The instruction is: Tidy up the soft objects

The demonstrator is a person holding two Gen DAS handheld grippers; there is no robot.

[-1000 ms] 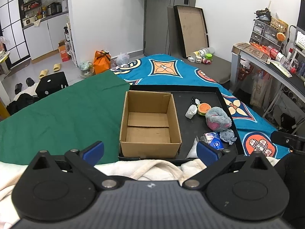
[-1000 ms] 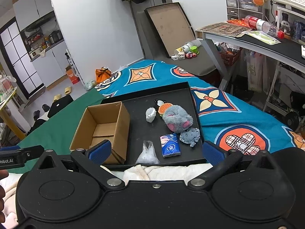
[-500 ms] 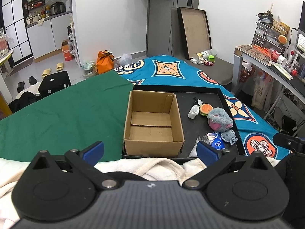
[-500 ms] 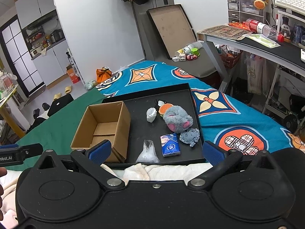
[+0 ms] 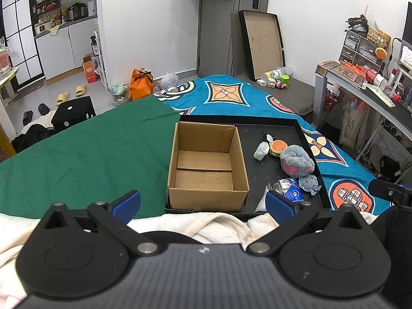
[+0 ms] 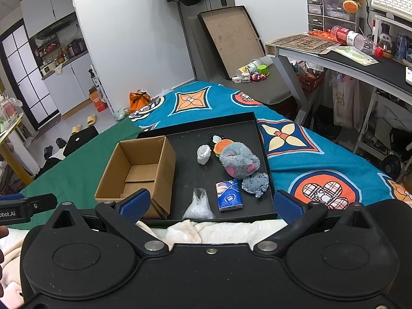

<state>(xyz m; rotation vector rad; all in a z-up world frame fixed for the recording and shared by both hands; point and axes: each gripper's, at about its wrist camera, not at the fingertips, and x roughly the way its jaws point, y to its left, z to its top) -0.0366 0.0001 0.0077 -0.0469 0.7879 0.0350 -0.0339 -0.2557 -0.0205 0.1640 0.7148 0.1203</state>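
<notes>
Above tray (image 6: 265, 154), both hand-held grippers wide, empty

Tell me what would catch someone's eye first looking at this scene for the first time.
Probably the open cardboard box, empty, in the left part of the black tray on the bed. Next, the cluster of small soft things to its right: a fluffy grey and pink plush, a burger-shaped toy behind it and a blue tissue pack in front. Both grippers hang open at the tray's near edge, holding nothing.
</notes>
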